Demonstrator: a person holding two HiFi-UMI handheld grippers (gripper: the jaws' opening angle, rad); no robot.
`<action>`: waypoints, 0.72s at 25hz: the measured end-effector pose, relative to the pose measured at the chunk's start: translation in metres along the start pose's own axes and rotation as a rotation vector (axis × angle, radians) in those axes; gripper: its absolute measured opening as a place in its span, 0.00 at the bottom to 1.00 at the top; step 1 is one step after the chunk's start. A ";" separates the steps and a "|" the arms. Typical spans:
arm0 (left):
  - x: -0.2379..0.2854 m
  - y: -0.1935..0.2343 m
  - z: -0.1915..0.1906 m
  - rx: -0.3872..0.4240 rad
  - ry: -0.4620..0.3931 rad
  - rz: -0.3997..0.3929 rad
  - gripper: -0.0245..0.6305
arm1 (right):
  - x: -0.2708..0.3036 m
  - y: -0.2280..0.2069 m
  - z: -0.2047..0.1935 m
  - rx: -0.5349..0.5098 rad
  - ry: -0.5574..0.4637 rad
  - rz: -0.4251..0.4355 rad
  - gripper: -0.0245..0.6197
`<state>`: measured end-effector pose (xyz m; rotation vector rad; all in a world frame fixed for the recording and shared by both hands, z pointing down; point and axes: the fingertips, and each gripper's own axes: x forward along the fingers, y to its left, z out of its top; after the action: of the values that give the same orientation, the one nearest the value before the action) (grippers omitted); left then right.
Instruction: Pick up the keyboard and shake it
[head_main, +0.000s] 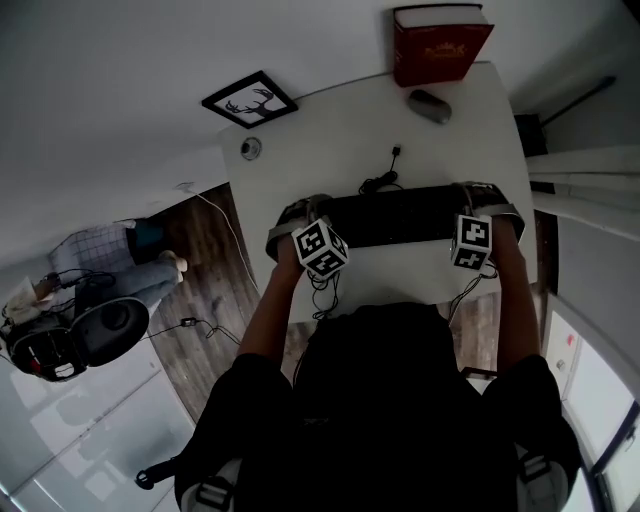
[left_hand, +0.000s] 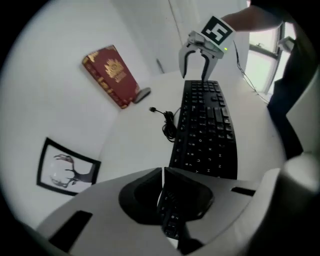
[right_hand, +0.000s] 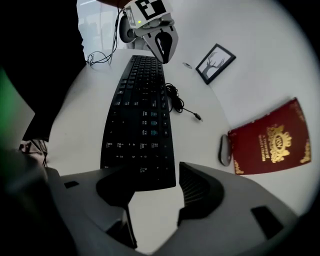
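**Left jaws clamped, right jaws wide at the keyboard's ends**

The black keyboard lies on the white desk, with its cable curled just behind it. The left gripper is closed on the keyboard's left end (only a thin slit shows at the tips, with keys in the gap below). The right gripper has its jaws apart, with the corner of the keyboard's right end between them, unpinched. A red book and a mouse sit near the desk's far edge.

We find no legible wording here: the gold stamping on the red book is blurred, and the keyboard key legends are too small to read
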<state>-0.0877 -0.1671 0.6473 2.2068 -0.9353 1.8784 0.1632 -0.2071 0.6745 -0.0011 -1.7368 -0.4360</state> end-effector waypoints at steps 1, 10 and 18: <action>-0.010 0.004 0.001 -0.030 -0.032 0.076 0.05 | -0.006 0.000 0.003 0.006 -0.005 -0.054 0.42; -0.092 -0.029 -0.002 -0.451 -0.315 0.209 0.04 | -0.083 0.008 0.073 0.151 -0.172 -0.334 0.10; -0.143 -0.066 -0.001 -0.596 -0.517 0.271 0.04 | -0.147 0.038 0.141 0.215 -0.268 -0.442 0.07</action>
<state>-0.0630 -0.0578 0.5359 2.2588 -1.6779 0.8863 0.0704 -0.0961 0.5260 0.5072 -2.0443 -0.5877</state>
